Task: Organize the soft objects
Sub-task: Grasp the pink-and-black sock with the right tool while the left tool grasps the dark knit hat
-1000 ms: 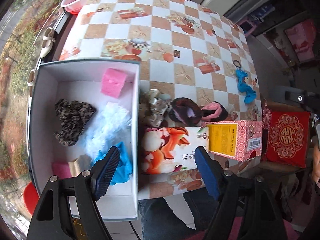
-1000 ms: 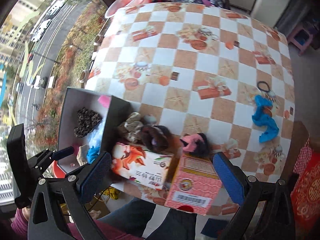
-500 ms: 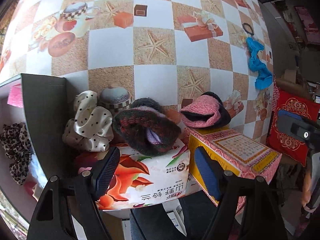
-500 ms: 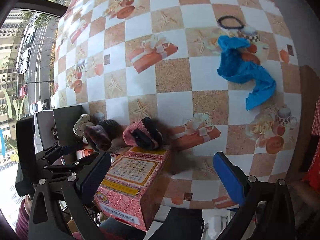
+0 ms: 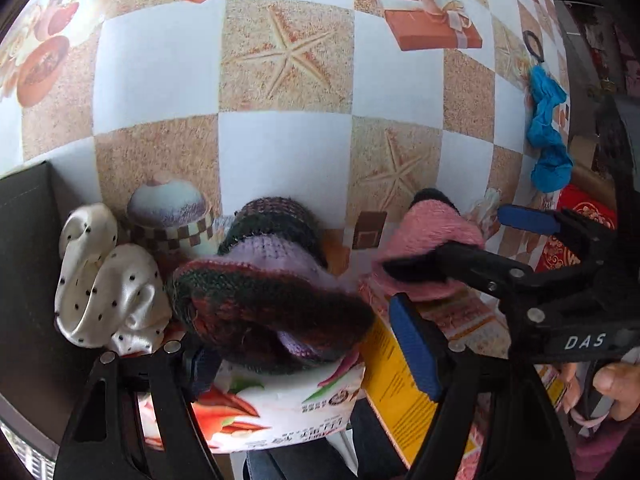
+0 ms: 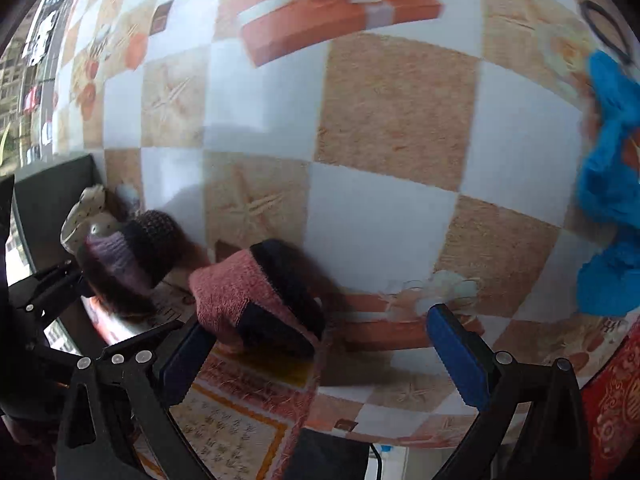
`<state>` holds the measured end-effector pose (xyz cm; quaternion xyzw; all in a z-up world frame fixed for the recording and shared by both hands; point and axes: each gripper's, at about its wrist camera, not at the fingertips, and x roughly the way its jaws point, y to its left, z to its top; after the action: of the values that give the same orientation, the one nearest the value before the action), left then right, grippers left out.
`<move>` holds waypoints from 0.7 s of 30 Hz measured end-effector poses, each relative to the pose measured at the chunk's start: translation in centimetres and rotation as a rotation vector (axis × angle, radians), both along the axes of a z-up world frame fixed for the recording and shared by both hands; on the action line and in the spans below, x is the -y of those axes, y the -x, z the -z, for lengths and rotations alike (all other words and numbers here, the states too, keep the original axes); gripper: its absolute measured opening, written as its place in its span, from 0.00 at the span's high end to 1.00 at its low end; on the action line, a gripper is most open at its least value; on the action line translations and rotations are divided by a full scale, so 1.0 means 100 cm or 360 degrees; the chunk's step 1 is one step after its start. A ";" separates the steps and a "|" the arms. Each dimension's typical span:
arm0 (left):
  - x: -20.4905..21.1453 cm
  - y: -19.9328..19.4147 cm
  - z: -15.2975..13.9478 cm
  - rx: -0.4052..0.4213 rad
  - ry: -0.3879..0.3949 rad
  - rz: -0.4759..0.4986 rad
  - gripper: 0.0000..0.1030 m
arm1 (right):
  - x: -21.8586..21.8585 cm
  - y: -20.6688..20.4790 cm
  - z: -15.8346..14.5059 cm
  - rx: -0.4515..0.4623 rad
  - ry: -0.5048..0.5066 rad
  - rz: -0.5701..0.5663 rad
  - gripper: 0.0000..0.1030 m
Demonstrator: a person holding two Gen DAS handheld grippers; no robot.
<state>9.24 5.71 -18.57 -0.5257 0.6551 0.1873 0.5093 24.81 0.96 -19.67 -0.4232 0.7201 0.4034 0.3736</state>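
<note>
A dark red, green and purple knitted piece [image 5: 264, 292] lies on the floral tissue pack [image 5: 272, 408]; my open left gripper [image 5: 304, 352] has its jaws on either side of it. A pink and black knitted piece [image 6: 260, 296] rests on the pink patterned box [image 6: 224, 412]; my open right gripper [image 6: 324, 356] straddles it, also showing in the left wrist view [image 5: 472, 240]. A white dotted scrunchie [image 5: 108, 284] lies beside the dark box wall [image 5: 24, 248]. A blue cloth [image 6: 612, 200] lies at the right.
The table wears a checkered oilcloth [image 5: 280, 120] with starfish and gift prints. A black hair tie [image 6: 604, 24] lies beyond the blue cloth. A red cushion [image 5: 580, 216] sits off the table's right edge.
Both grippers have dropped close to the table. The left one now brackets the dark knitted piece, the right one the pink knitted piece. The open storage box has slid out of view.
</note>
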 end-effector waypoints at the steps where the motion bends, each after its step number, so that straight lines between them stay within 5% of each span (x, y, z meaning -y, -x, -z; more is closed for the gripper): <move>1: -0.003 -0.006 0.002 0.0013 -0.0021 0.0000 0.22 | 0.006 -0.012 -0.002 0.0044 -0.0014 0.0077 0.00; 8: -0.053 -0.047 -0.043 0.0146 -0.0404 -0.0028 0.22 | 0.068 -0.107 -0.028 0.0413 -0.0059 0.0486 0.00; 13: -0.059 -0.039 -0.073 0.0145 -0.0519 0.0055 0.22 | 0.098 -0.121 -0.044 0.0194 -0.0173 0.0668 0.00; 16: -0.046 -0.035 -0.065 0.0091 -0.0485 0.0098 0.22 | 0.087 -0.096 -0.046 0.0005 -0.0254 0.0595 0.00; 21: -0.015 -0.037 -0.041 0.0009 -0.0501 0.0222 0.22 | 0.049 -0.049 -0.035 -0.0057 -0.0335 0.0388 0.00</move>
<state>12.92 7.22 -14.43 -0.3933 0.6511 0.2505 0.5989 29.69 -3.92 -16.17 -0.2839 0.7265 0.4357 0.4491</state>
